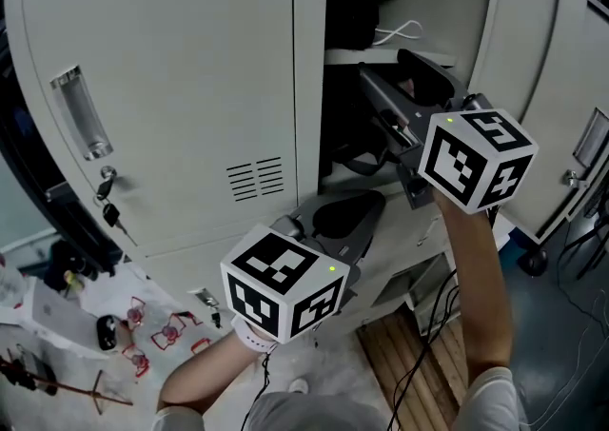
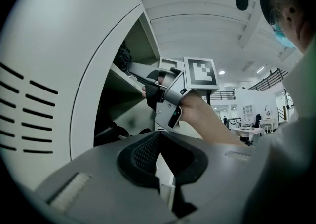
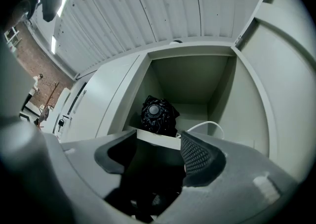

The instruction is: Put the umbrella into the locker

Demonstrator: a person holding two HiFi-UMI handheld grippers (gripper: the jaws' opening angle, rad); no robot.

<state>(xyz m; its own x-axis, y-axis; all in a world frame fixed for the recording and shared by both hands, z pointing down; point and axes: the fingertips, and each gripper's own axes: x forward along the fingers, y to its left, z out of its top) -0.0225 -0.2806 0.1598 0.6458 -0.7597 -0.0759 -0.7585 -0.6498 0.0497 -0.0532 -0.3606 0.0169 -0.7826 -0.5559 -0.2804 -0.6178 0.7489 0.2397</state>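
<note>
The umbrella [image 3: 158, 115], folded up and black, is seen lying on the upper shelf [image 1: 347, 56] inside the locker [image 3: 197, 77], well back from the front edge. A white cable [image 3: 206, 125] is looped just beside it on the same shelf. The right gripper [image 3: 158, 144] is held at the locker mouth, its jaws spread apart and nothing caught between them; the shelf's white edge is framed in the gap. The left gripper [image 2: 159, 136] is kept lower, in front of the closed neighbouring door [image 1: 181, 87], its jaws brought together on nothing. Keys [image 1: 107, 201] are seen hanging from that door's lock, beside a row of vent slits [image 1: 257, 178]. The locker's own door [image 1: 528, 77] is swung wide to the right. Only black-and-white square patterns are shown on the gripper cubes. Scattered papers [image 1: 152, 329] and wooden slats [image 1: 419, 353] are spotted on the floor.
</note>
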